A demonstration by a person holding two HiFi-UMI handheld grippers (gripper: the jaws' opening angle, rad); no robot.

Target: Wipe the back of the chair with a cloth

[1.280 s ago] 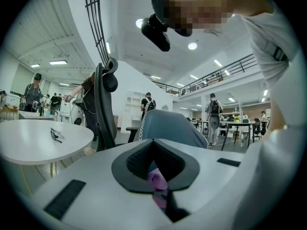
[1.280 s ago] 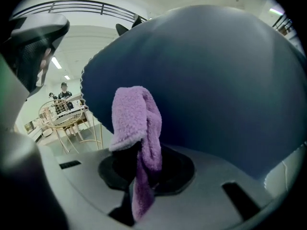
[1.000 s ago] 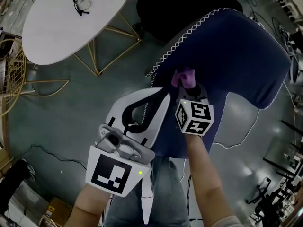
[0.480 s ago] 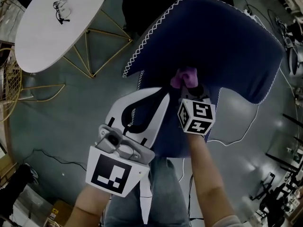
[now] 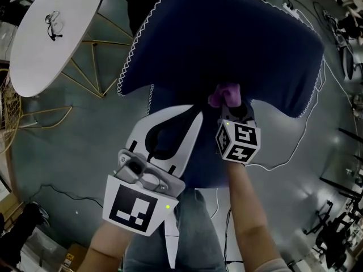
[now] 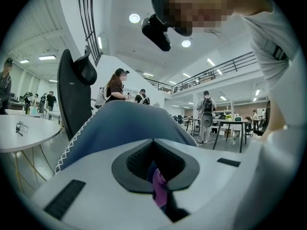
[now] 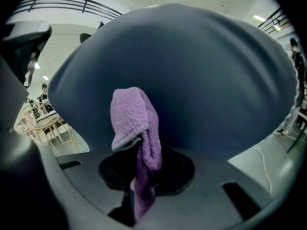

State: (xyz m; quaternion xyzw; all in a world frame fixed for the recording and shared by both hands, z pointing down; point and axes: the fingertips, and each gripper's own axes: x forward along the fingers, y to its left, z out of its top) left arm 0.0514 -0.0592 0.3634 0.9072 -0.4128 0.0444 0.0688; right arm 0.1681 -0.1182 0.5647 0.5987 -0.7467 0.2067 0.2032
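The chair's dark blue padded back [image 5: 227, 38], edged with white stitching, fills the upper head view. My right gripper [image 5: 229, 107] is shut on a purple cloth [image 5: 224, 94], whose bunched end presses against the lower middle of the back. In the right gripper view the cloth [image 7: 134, 123] stands up from the jaws against the blue back [image 7: 201, 71]. My left gripper [image 5: 190, 115] is shut with its white jaws tip to tip just left of the cloth, at the chair's lower part. In the left gripper view the blue back [image 6: 124, 128] rises beyond the jaws, and a sliver of cloth [image 6: 158, 188] shows through them.
A round white table [image 5: 34, 50] on gold wire legs [image 5: 93, 67] stands at the upper left with glasses [image 5: 53, 24] on it. A gold wire frame [image 5: 8, 112] is at the left edge. A white cable [image 5: 295, 146] lies on the grey floor. A black office chair [image 6: 74, 90] and people are farther off.
The chair back and the table have shifted left in the head view, and the back now faces me more squarely. The cloth stays against the back. My left gripper has not moved.
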